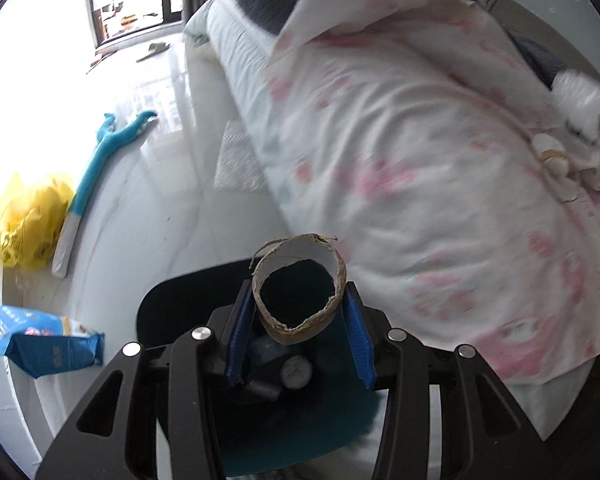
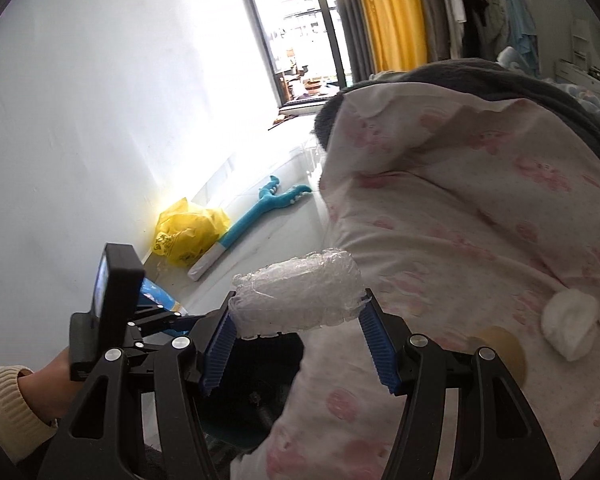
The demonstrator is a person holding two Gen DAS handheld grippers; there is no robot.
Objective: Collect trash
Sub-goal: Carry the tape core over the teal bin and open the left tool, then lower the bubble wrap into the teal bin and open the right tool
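The left gripper (image 1: 300, 320) has its blue ribbed fingers (image 1: 238, 336) closed on a cardboard tube (image 1: 300, 280), a squashed, frayed roll core seen end-on. It hangs over a black trash bin (image 1: 172, 304) on the floor beside the bed (image 1: 420, 160); a few pieces of rubbish already lie inside the bin. The right gripper (image 2: 296, 328) has its fingers (image 2: 220, 344) clamped on a roll of bubble wrap (image 2: 300, 292), held crosswise between the pads, above the edge of the pink-patterned quilt (image 2: 460, 220). A hand (image 2: 56, 384) in a cream sleeve holds the other gripper at the lower left of the right wrist view. Against the wall lie a yellow plastic bag (image 1: 32, 220), a teal toy grabber (image 1: 100, 172) and a blue snack packet (image 1: 40, 344).
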